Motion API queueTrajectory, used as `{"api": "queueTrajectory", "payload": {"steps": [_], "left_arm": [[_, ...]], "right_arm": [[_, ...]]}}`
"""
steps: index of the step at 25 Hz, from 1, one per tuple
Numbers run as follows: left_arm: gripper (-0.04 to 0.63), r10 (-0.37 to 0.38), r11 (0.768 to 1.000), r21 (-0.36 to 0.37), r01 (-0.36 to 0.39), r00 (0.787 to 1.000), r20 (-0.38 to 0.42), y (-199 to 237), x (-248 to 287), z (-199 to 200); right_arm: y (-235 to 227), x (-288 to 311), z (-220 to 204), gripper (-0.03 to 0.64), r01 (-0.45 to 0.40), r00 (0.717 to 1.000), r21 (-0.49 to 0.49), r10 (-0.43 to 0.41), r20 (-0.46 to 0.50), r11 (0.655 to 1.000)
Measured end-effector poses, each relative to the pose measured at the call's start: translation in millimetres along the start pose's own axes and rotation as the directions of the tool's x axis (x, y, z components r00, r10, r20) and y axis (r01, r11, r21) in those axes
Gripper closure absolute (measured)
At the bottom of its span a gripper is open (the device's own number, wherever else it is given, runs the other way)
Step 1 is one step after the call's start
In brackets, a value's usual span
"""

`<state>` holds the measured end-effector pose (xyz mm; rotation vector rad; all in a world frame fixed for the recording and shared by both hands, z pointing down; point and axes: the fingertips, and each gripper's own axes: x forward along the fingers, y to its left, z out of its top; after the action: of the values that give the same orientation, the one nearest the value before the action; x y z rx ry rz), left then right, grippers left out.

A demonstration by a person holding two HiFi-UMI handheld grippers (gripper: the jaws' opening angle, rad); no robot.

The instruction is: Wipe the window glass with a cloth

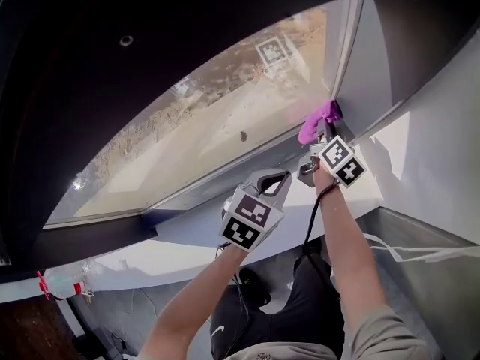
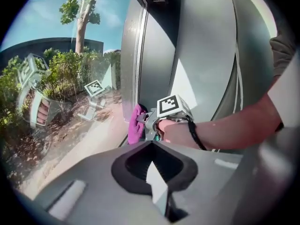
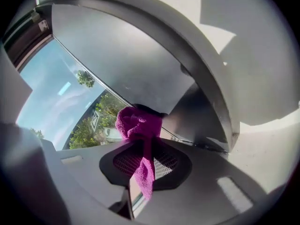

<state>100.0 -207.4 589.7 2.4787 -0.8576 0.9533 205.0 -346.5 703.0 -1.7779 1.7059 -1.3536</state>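
The right gripper (image 3: 143,165) has its fingers (image 3: 84,172) closed on a magenta cloth (image 3: 138,123). The cloth's bunched end sticks out past the fingertips and a thin tail hangs back down between them. That bunched end is pressed against the window glass (image 1: 225,118) at its lower right corner, right beside the grey window frame (image 1: 346,43). The left gripper (image 2: 154,172) is held lower and away from the pane, its fingers (image 2: 93,182) together with nothing between them.
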Motion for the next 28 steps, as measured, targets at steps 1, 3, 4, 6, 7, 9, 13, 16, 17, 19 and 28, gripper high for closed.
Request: {"api": "queueTrajectory", "payload": {"steps": [1, 3, 4, 6, 7, 9, 13, 16, 17, 19, 28], "left_arm": [[0.595, 0.001, 1.0, -0.006, -0.001, 1.0, -0.006, -0.6, 2.1, -4.6], [0.595, -0.001, 1.0, -0.017, 0.001, 1.0, -0.017, -3.4, 6.4, -12.5], [0.595, -0.002, 1.0, -0.022, 0.002, 1.0, -0.021, -5.1, 8.3, -14.9], [0.595, -0.001, 1.0, -0.03, 0.0, 1.0, -0.024, -6.7, 10.1, -17.5], [0.595, 0.002, 0.999, -0.033, -0.003, 1.0, -0.026, -6.5, 10.1, -18.2], [0.595, 0.01, 0.999, -0.04, -0.011, 0.999, -0.03, -5.5, 8.8, -19.4], [0.595, 0.026, 0.998, -0.062, -0.029, 0.999, -0.048, -3.1, 1.7, -23.7], [0.595, 0.022, 0.997, -0.074, -0.027, 0.997, -0.067, -4.8, -2.8, -27.3], [0.595, 0.021, 0.997, -0.076, -0.026, 0.997, -0.072, -5.8, -5.0, -28.2], [0.595, 0.02, 0.996, -0.083, -0.026, 0.997, -0.074, -7.7, -11.7, -28.4], [0.595, 0.002, 0.992, -0.125, -0.002, 1.0, 0.0, -33.7, -75.2, -15.8]], "right_arm": [[-10.8, 5.0, -6.8, 0.543, 0.025, 1.0, 0.007, -0.025, -0.017, 1.0], [-32.1, 13.4, -20.2, 0.543, 0.084, 0.995, 0.035, -0.082, -0.055, 0.996], [-41.6, 16.8, -26.1, 0.542, 0.114, 0.991, 0.043, -0.111, -0.075, 0.993], [-53.8, 22.4, -33.5, 0.541, 0.159, 0.982, 0.022, -0.156, -0.109, 0.987], [-56.6, 24.3, -34.9, 0.543, 0.173, 0.978, 0.0, -0.171, -0.121, 0.985], [-59.7, 25.9, -35.8, 0.541, 0.193, 0.971, -0.036, -0.196, -0.138, 0.981], [-56.5, 18.5, -35.5, 0.543, 0.182, 0.969, -0.046, -0.187, -0.158, 0.982], [-39.1, 5.7, -28.6, 0.543, 0.125, 0.979, -0.039, -0.13, -0.159, 0.991], [-30.1, -0.2, -25.7, 0.543, 0.099, 0.982, -0.038, -0.104, -0.158, 0.994], [-7.5, -15.3, -18.6, 0.541, 0.035, 0.987, -0.044, -0.041, -0.153, 0.998], [117.4, -140.4, 17.9, 0.541, -0.228, 0.972, -0.177, 0.213, -0.1, 0.957]]}}
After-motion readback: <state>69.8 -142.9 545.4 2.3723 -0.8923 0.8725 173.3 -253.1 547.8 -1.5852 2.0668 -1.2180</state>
